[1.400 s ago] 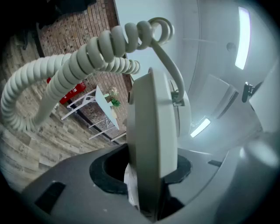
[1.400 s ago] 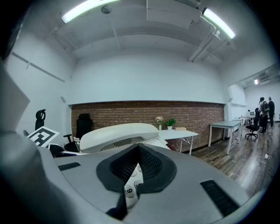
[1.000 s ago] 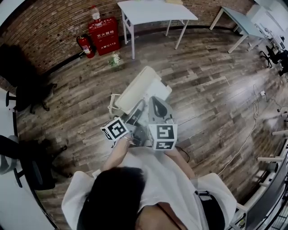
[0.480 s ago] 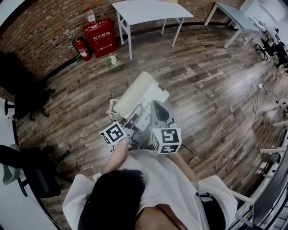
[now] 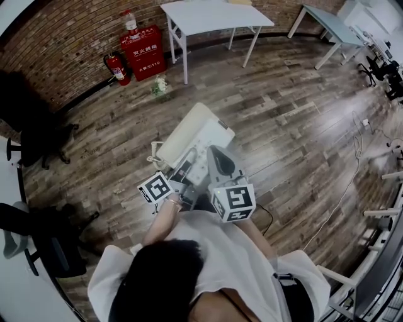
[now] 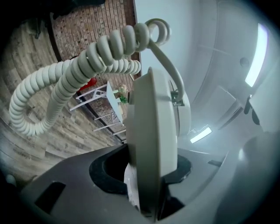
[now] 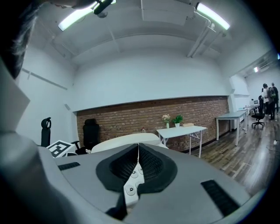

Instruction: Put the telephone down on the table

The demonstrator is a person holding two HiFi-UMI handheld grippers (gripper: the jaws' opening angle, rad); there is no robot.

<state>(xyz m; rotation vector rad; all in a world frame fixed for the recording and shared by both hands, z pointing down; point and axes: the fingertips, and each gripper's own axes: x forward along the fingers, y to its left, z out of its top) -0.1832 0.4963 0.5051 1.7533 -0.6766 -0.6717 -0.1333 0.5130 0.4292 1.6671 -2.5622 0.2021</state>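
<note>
A cream telephone (image 5: 194, 135) with a coiled cord (image 6: 78, 74) hangs in the air over the wooden floor, carried between both grippers. My left gripper (image 5: 187, 165) is shut on a cream edge of the telephone (image 6: 153, 131), with the cord looping up and to the left. My right gripper (image 5: 214, 157) is shut on the keypad side, and number keys (image 7: 132, 183) show between its dark pads. The white table (image 5: 214, 16) stands far ahead by the brick wall and also shows in the right gripper view as the white table (image 7: 181, 129).
A red cabinet (image 5: 143, 47) and a fire extinguisher (image 5: 116, 66) stand by the brick wall. Black office chairs (image 5: 38, 129) are at the left. A second table (image 5: 327, 25) is at the far right. A cable (image 5: 343, 195) lies on the floor. People (image 7: 267, 94) stand far off.
Both grippers and the telephone have drifted slightly down and left in the head view, toward the person. Both grips are unchanged.
</note>
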